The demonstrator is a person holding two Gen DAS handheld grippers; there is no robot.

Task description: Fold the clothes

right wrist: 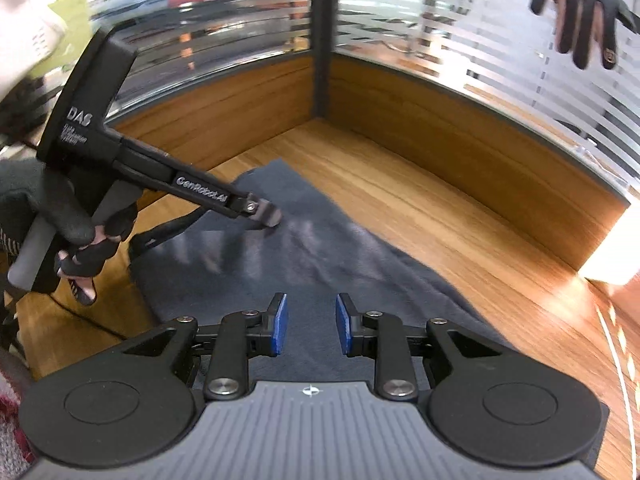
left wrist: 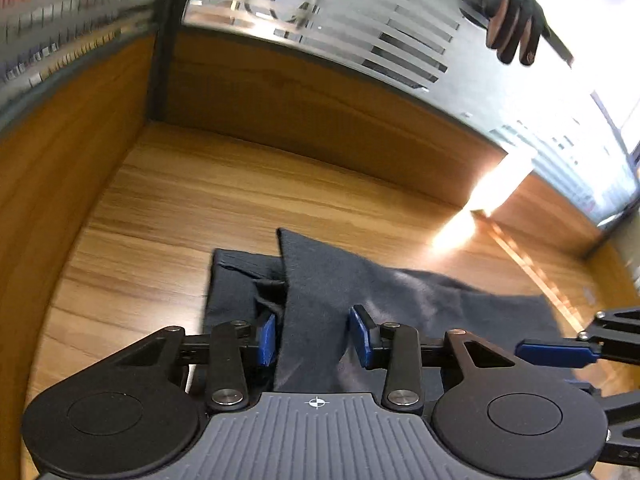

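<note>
Wood-grain worktop (right wrist: 420, 208), boxed in by low wooden panels with striped frosted glass (right wrist: 500, 80) above, was recorded in both wrist views. One dark grey garment (right wrist: 320, 264) was found lying on it, spread toward the corner, partly folded over itself.

Left hand-held gripper (left wrist: 316, 334): blue pads (left wrist: 362, 334) were seen spread, with a raised fold of the grey cloth standing up between them. The cloth lay close against the left pad; whether it was pressed could not be told. The right pad stood clear of the fold. From the right wrist view the same tool (right wrist: 256, 210) was seen reaching in from the left, tips down over the garment's far half, its handle gripped by a gloved hand (right wrist: 80, 248).

Right hand-held gripper (right wrist: 310, 326): pads were seen parted, nothing pinched, cloth lying flat beneath and between them at the garment's near edge. Its blue finger (left wrist: 556, 354) was noted at the right margin of the left wrist view, just beside the cloth's right end.

A dark glove (right wrist: 580, 20) was seen hanging against the glass at upper right, well apart from the garment.
</note>
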